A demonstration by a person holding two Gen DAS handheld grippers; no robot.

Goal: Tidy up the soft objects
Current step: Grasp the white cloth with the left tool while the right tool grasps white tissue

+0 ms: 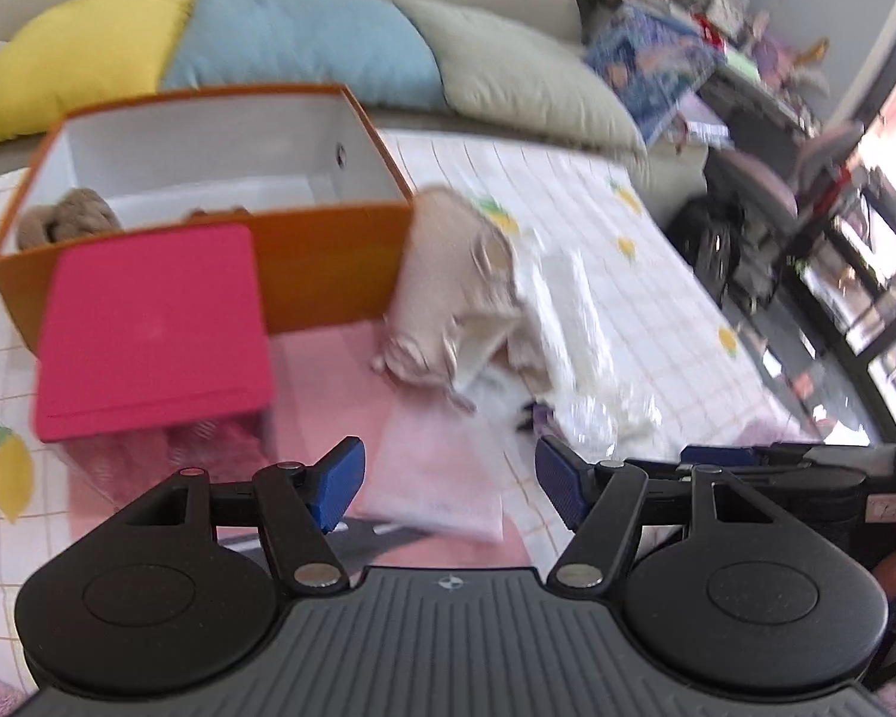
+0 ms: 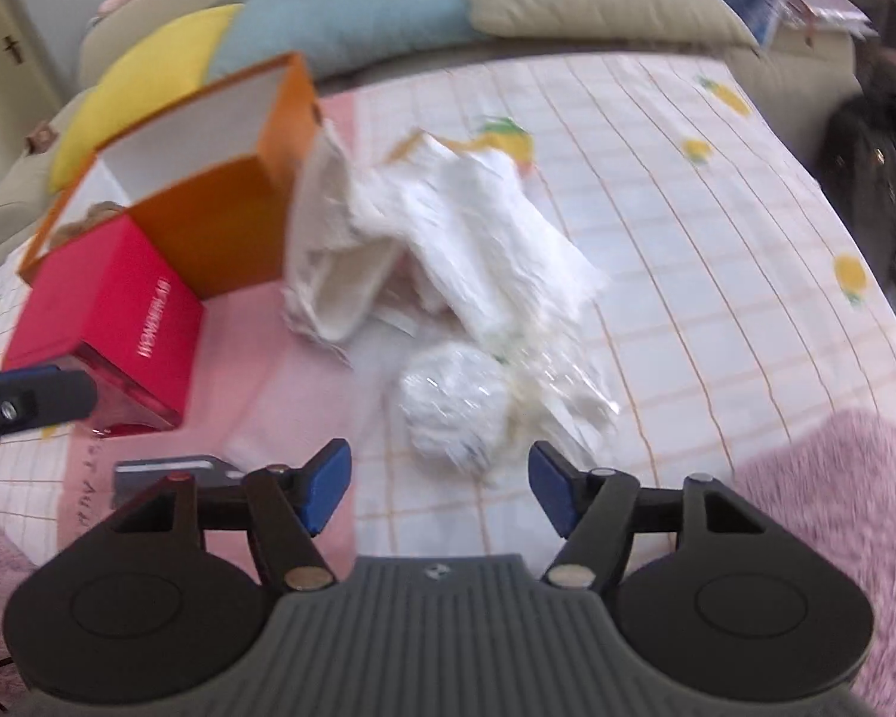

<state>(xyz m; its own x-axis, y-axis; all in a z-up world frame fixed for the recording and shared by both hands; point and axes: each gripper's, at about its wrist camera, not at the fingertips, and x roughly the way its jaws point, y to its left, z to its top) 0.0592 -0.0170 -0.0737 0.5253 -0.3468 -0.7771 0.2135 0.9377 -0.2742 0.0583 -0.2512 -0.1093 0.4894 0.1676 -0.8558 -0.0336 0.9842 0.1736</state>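
An open orange box [image 1: 328, 263] with white inner walls holds a brown plush [image 1: 66, 218]. A red box [image 1: 149, 328] stands in front of it. To the box's right a beige cloth [image 1: 448, 275] lies against a heap of white cloths [image 2: 478, 227], some in clear plastic. My left gripper [image 1: 448, 448] is open over a pale pink cloth [image 1: 442, 478], with nothing between its fingers. My right gripper [image 2: 439, 448] is open too, just short of a white ball [image 2: 454, 406] wrapped in shiny plastic. The orange box [image 2: 221, 233] and the red box [image 2: 113, 322] lie to its left.
Everything rests on a checked sheet [image 2: 717, 275] with lemon prints. Yellow [image 1: 77, 60], blue [image 1: 304, 42] and grey-green [image 1: 525, 71] cushions line the sofa behind. A fluffy pink rug [image 2: 836, 508] lies at the near right. Cluttered shelves [image 1: 717, 12] and a window stand far right.
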